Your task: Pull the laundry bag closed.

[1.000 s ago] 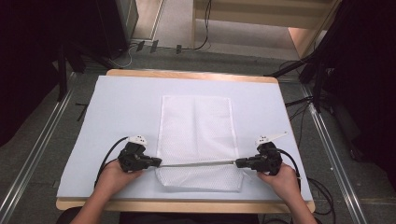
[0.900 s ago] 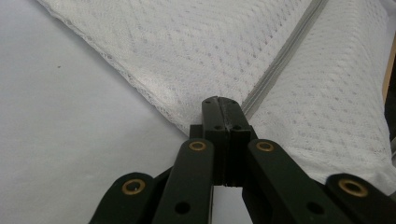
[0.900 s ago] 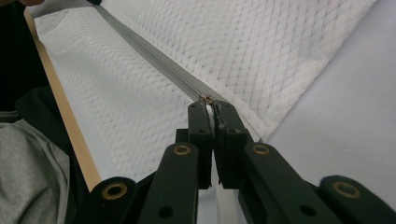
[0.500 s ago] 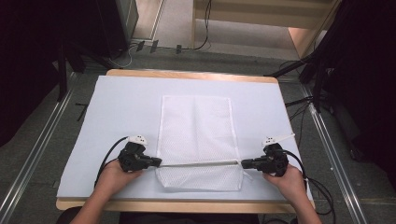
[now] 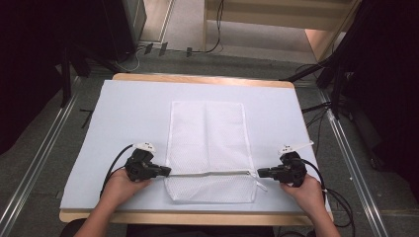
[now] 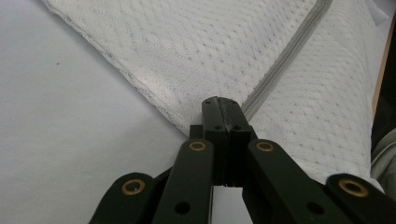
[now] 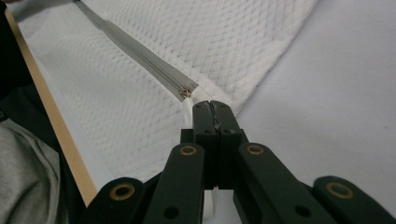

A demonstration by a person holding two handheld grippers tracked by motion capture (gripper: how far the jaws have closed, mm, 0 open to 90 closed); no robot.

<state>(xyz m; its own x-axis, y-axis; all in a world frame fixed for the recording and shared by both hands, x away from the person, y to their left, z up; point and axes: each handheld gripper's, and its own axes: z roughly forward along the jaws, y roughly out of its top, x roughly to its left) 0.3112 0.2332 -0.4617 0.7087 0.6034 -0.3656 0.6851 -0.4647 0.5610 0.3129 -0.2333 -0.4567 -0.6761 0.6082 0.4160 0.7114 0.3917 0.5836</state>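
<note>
The bench [image 5: 123, 113], under a pale sheet, carries a white mesh laundry bag [image 5: 207, 133] lying flat at its middle, long axis running from twelve o'clock down to six o'clock toward the person. Across the bag's near end, at right angles to that axis, the zipper [image 5: 207, 174] runs from nine o'clock to three o'clock. That line is what the coming move turns on: both claws sit on it, one at each end, facing each other.

The left claw [image 5: 167, 172] is at the bag's nine o'clock edge, jaws pressed together and pinching the mesh hem where the zipper starts; in the left gripper view the bag [image 6: 210, 56] spreads away from the left claw [image 6: 222, 101] toward twelve o'clock, the zipper [image 6: 285, 60] heading off toward one o'clock.

The right claw [image 5: 260, 173] is at the three o'clock edge, jaws likewise pressed together, just off the slider end. In the right gripper view the right claw [image 7: 211, 105] pinches what looks like the white pull tab [image 7: 187, 108], with the brass slider [image 7: 186, 91] touching it at eleven o'clock and the zipper [image 7: 135, 49] running on toward ten o'clock.

By my reading, the left hand anchors while the right, nearer the slider, would draw along the zipper line; any pull must stay on that nine-to-three line or the mesh will bunch.
</note>
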